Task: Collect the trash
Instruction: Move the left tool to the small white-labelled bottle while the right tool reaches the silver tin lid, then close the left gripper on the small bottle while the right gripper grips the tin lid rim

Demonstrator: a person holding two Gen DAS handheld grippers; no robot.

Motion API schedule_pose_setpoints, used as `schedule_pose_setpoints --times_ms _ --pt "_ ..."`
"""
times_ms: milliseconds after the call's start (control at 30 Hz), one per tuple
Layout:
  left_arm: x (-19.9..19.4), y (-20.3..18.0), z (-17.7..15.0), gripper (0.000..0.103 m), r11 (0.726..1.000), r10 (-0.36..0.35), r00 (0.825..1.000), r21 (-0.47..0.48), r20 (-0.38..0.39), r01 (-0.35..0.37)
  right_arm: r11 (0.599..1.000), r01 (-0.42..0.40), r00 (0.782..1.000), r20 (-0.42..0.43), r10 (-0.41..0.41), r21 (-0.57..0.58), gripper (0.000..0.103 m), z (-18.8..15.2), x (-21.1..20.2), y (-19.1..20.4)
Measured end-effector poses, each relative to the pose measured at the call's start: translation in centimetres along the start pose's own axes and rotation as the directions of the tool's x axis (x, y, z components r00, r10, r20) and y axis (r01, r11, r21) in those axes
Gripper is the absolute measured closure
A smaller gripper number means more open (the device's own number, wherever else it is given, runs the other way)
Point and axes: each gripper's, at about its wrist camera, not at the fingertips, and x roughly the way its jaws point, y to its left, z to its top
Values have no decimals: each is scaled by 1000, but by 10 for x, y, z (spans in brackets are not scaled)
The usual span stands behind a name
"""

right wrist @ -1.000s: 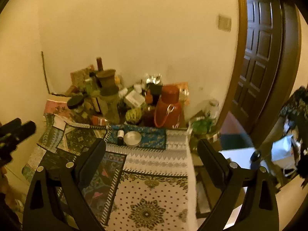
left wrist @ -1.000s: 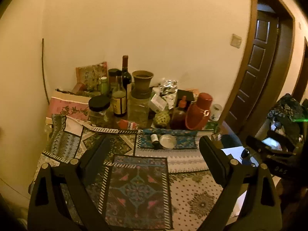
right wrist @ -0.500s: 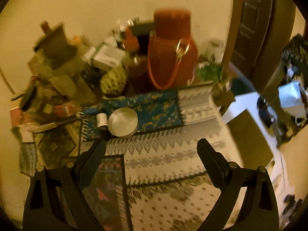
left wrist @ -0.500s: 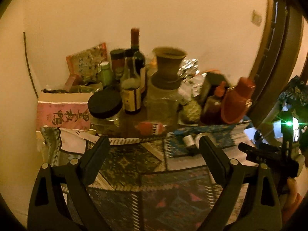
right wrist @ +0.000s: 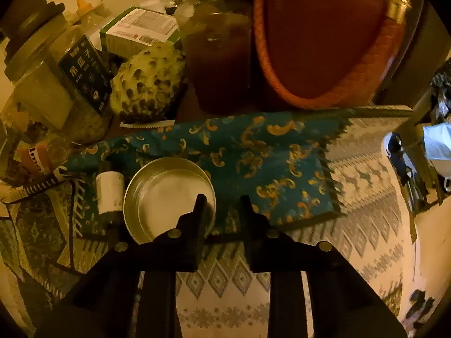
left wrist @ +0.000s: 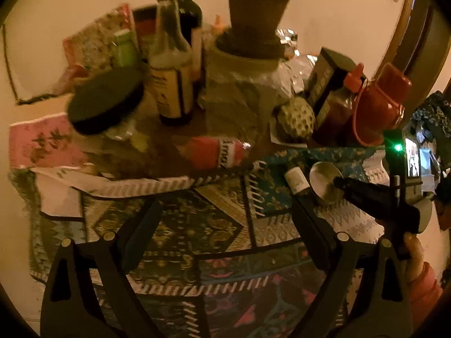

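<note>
Red flask (right wrist: 324, 36) cut off by top edge in right wrist view. Wine bottle (left wrist: 187, 8) neck cropped at top in left wrist view. Black-lidded jar (left wrist: 105, 104) motion-blurred. Small bottle (right wrist: 109, 191) label unreadable. Round tin (right wrist: 166, 197) near rim hidden behind right gripper (right wrist: 221, 205) finger.

Tin (right wrist: 169, 197) on cloth (right wrist: 253, 155) — small bottle (right wrist: 110, 191) touching left.

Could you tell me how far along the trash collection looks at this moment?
Nothing looks collected yet. The right gripper is closing over the rim of the round metal tin, one of its fingers inside it. The left gripper hangs open over the patterned cloth, holding nothing. The small white-labelled bottle and red tube remain on the table.
</note>
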Motion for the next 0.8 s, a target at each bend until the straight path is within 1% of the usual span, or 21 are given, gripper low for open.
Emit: schedule_pose_setpoints --times_ms 33,100,133,233,267,333,400,533,567,600,667,733,767,800 --pt "6 -3 0 9 1000 -11 1000 -1 -10 11 1000 8 1000 10 -7 -13 94 0 0 1" --pt "17 -9 1 9 1000 -25 999 -2 -31 25 999 1 1000 15 0 -35 96 -1 -1 4" --pt "22 -11 2 9 1000 -31 999 -5 -39 30 999 -17 1000 16 17 -45 99 -2 -3 3" --pt "36 -19 5 9 998 -59 996 -22 -69 58 1000 -6 1000 20 7 -30 100 -5 -8 -3" --pt "40 -22 6 9 998 -66 995 -27 -74 64 1000 -4 1000 20 5 -23 100 -5 -10 1" --pt "50 -31 8 9 997 -73 994 -31 -85 71 1000 -4 1000 26 3 11 100 -8 -18 -13" --pt "61 -40 11 11 997 -81 992 -28 -99 78 999 9 999 36 -10 36 100 -14 -30 -25" --pt "89 -62 16 29 993 -116 982 -27 -152 114 997 57 996 70 -60 52 100 -31 -66 -45" --pt "99 -68 17 35 992 -122 978 -32 -168 118 996 62 994 81 -67 57 100 -34 -74 -48" --pt "104 -71 18 39 993 -121 977 -37 -178 116 996 67 993 89 -72 58 100 -37 -82 -50" --pt "116 -79 19 51 992 -126 973 -52 -194 118 995 73 991 104 -80 65 100 -43 -96 -55" --pt "127 -87 21 56 992 -120 972 -61 -203 110 995 63 991 116 -71 74 100 -49 -113 -63" --pt "130 -90 23 61 992 -117 973 -60 -199 107 995 60 991 118 -68 75 100 -48 -113 -61" --pt "133 -95 24 64 994 -104 975 -56 -196 95 996 60 990 125 -69 72 100 -48 -115 -57"
